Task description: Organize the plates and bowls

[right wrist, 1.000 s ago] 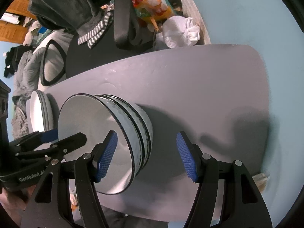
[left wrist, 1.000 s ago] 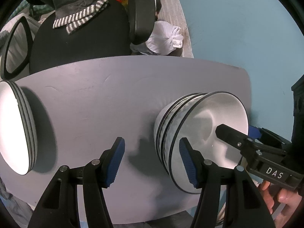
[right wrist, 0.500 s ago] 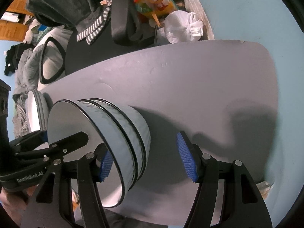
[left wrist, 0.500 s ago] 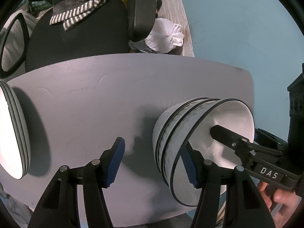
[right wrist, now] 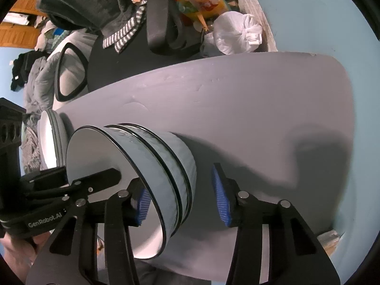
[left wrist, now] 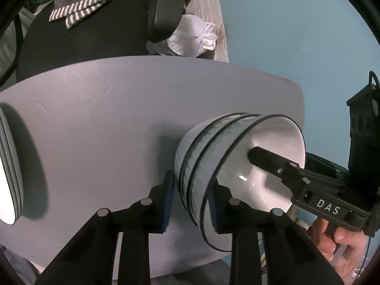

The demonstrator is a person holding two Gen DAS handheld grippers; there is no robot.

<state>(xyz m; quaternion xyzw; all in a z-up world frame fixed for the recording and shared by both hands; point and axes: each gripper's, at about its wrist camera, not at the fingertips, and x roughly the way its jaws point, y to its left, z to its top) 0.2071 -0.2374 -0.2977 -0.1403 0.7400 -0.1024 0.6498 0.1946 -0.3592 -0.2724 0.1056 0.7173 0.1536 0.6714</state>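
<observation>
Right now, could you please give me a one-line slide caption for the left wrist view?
Left gripper closing on the stacked bowls on the grey table, right gripper reaching inside.

Left gripper (left wrist: 191, 201): pointing steeply down, jaws closing, bowl wall between pads. Right gripper (right wrist: 182, 198): same pitch, jaws closing, bowl wall between; left pad inside.
</observation>
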